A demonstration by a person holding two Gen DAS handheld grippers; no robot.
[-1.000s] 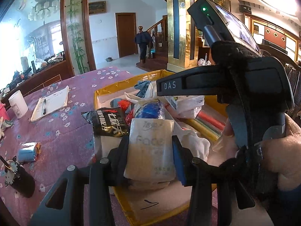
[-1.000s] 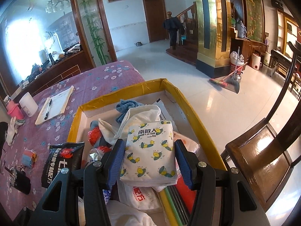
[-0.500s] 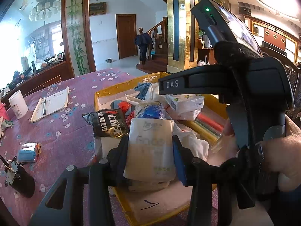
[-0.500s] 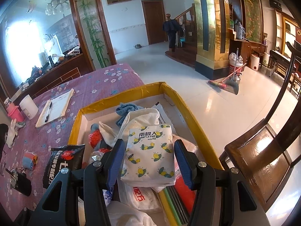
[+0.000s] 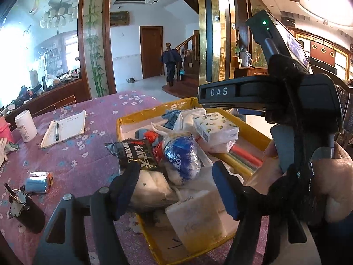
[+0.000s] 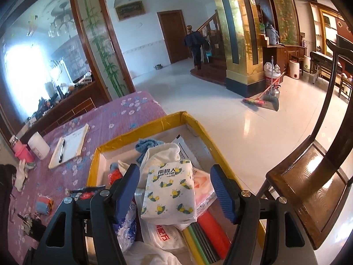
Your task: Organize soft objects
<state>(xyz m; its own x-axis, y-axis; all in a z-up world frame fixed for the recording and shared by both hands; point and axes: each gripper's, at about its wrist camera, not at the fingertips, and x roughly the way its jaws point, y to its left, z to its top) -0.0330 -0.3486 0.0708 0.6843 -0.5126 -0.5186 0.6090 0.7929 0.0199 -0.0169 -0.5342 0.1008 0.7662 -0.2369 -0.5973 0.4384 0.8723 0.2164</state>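
Note:
A yellow-rimmed cardboard box (image 5: 141, 116) (image 6: 198, 125) on the purple flowered table holds soft packs and cloths. My left gripper (image 5: 176, 187) is open above the box's near end; a white tissue pack (image 5: 198, 223) lies in the box just below its fingers. My right gripper (image 6: 174, 192) is open; a lemon-print tissue pack (image 6: 169, 194) rests on the pile between its fingers, apart from both pads. That pack also shows in the left wrist view (image 5: 215, 128). A blue-and-white bagged bundle (image 5: 181, 156), a black snack bag (image 5: 134, 152) and a blue cloth (image 6: 147, 145) also lie in the box.
On the table left of the box are a notepad with a pen (image 5: 66, 128), a white cup (image 5: 25, 125), a small blue roll (image 5: 38, 182) and a dark cylinder (image 5: 26, 212). A wooden chair (image 6: 308, 190) stands right of the box. The right gripper's body (image 5: 297, 114) fills the left view's right side.
Both grippers have opened. The white tissue pack left the left gripper and dropped into the box's near end. The lemon-print pack left the right gripper and lies on the pile.

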